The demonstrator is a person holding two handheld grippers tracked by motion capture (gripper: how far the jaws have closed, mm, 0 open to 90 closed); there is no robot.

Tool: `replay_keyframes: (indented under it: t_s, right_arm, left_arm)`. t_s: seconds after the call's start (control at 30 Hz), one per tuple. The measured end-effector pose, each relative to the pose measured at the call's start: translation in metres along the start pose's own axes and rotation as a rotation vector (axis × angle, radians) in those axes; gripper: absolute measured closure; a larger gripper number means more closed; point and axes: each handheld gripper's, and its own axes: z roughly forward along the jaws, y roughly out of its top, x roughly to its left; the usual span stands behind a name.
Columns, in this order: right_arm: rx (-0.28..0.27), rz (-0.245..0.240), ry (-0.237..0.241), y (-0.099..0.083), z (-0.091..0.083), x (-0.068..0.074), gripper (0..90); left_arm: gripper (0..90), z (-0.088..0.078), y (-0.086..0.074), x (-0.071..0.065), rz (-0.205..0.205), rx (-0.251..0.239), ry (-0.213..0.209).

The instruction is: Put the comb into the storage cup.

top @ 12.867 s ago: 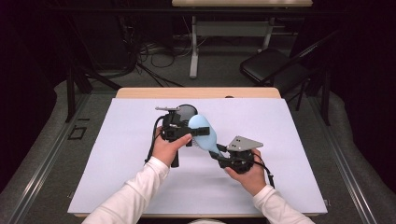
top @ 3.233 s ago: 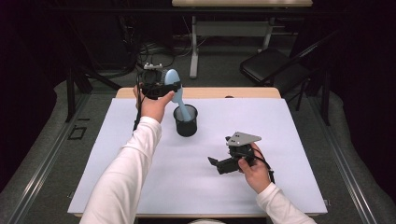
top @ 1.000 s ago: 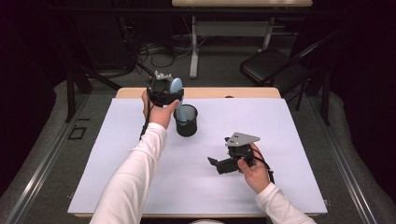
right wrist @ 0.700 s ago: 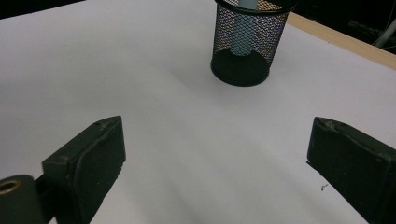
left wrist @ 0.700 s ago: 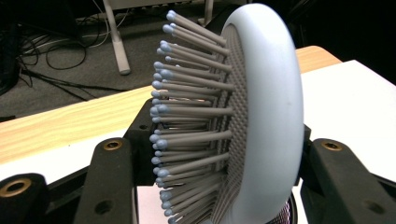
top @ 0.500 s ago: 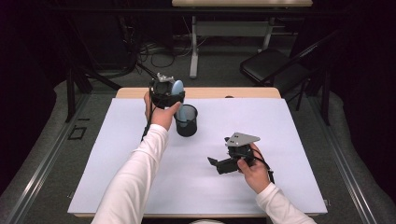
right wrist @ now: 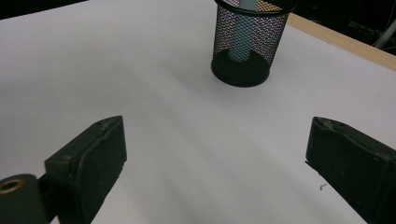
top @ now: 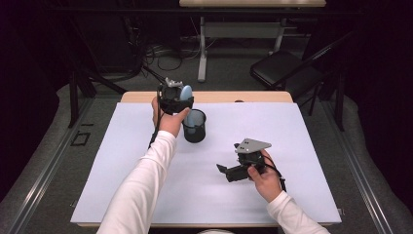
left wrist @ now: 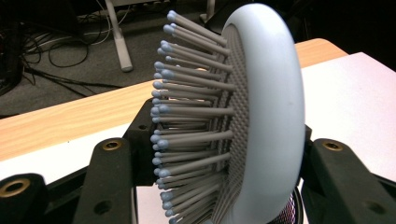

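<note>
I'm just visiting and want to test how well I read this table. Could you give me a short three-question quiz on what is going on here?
1. True or false: the left gripper is shut on the hairbrush.
2. Where is the brush's handle? A) flat on the white sheet B) down inside the black mesh cup C) in the right gripper
3. Fill in: the right gripper has its jaws ____, with nothing between them.

Key: 1 true; 2 B; 3 open.
</note>
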Motion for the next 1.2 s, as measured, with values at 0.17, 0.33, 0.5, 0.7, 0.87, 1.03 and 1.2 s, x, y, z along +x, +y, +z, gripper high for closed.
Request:
replay_keyframes:
  t_s: [0.17,0.33,0.5,0.7,0.87,1.03,1.2]
  right_arm:
    - [-0.003,0.0,-0.001,0.0002,-0.0001,0.0004,5.3]
    - [-0.004,0.0,-0.002,0.0003,-0.0005,0.0,5.6]
    - [-0.003,0.001,-0.002,0.0003,-0.0002,0.0002,5.6]
    - [-0.004,0.001,-0.002,0.0003,-0.0003,0.0,5.7]
    - [0.002,0.0,0.002,0.0002,0.0001,0.0001,5.8]
    - [0.002,0.001,0.002,0.0002,0.0,-0.0001,5.8]
    - [0.002,0.001,0.003,0.0001,0.0002,0.0,5.8]
  left_arm:
    - [46.7,0.0002,-0.0006,-0.001,-0.004,-0.004,0.006]
    - [46.3,0.0011,-0.0008,-0.0022,-0.004,-0.008,0.008]
    - [46.2,0.0015,-0.001,-0.0027,-0.006,-0.012,0.013]
    - [45.9,0.0012,-0.0011,-0.0014,-0.016,-0.011,0.011]
    - [45.8,0.0013,-0.0011,-0.0018,-0.007,-0.012,0.017]
    - [45.6,0.0014,-0.001,-0.0018,-0.009,-0.013,0.02]
    - [45.2,0.0007,-0.0009,-0.0002,-0.024,-0.018,0.017]
